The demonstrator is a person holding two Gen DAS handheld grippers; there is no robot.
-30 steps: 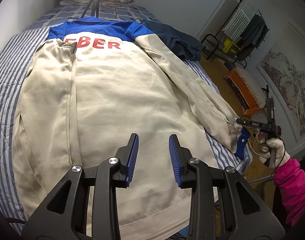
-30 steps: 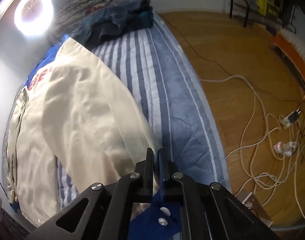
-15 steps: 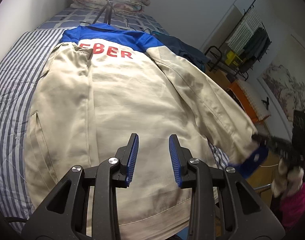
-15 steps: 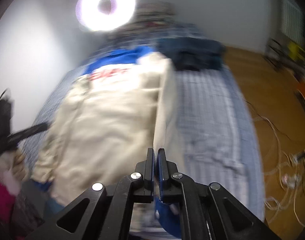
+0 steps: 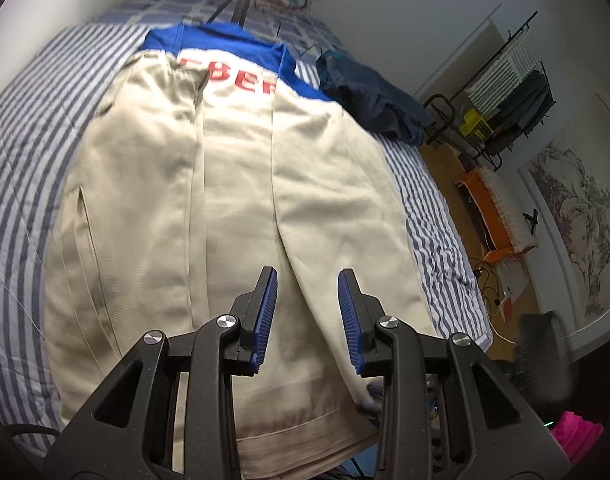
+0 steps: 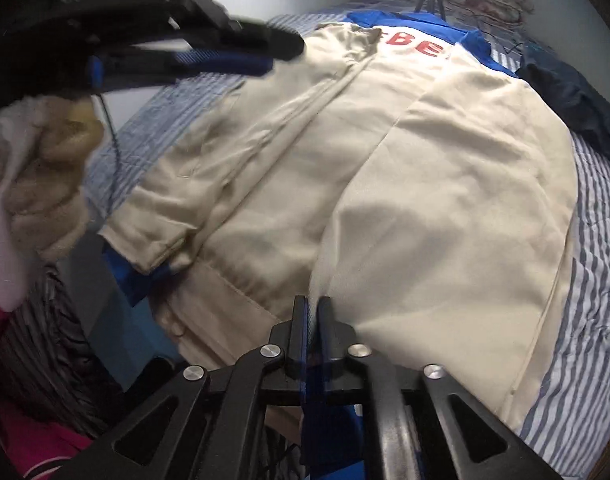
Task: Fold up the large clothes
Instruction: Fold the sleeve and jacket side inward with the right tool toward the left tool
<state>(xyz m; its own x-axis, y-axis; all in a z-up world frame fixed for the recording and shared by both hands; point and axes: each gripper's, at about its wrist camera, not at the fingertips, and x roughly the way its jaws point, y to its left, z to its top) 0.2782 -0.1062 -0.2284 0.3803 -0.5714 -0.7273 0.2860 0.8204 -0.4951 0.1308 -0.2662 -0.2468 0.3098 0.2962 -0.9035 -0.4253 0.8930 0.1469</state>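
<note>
on the far left of the right wrist view, a gloved hand (image 6: 37, 168) holds the left gripper (image 6: 209, 56), seen blurred and from the side above the bed's striped sheet (image 6: 593, 280). in its own camera the left gripper (image 5: 307, 316) has its blue pads (image 5: 265, 316) well apart with nothing between them, hovering over the lower half of the cream jacket (image 5: 233, 200). the jacket lies flat ahead of both grippers, blue yoke and red letters (image 5: 233, 80) at the far end, hem nearest the grippers. its left sleeve (image 6: 241, 140) is folded in along the body. to the right, the other sleeve (image 6: 445, 208) lies across the jacket's body, and the right gripper (image 6: 313, 320) is clamped on the sleeve's blue cuff end, jaws pressed nearly together. beyond the jacket to the right sits a dark blue garment (image 5: 369, 100), and further right a clothes rack (image 5: 509, 96) stands on the floor.
</note>
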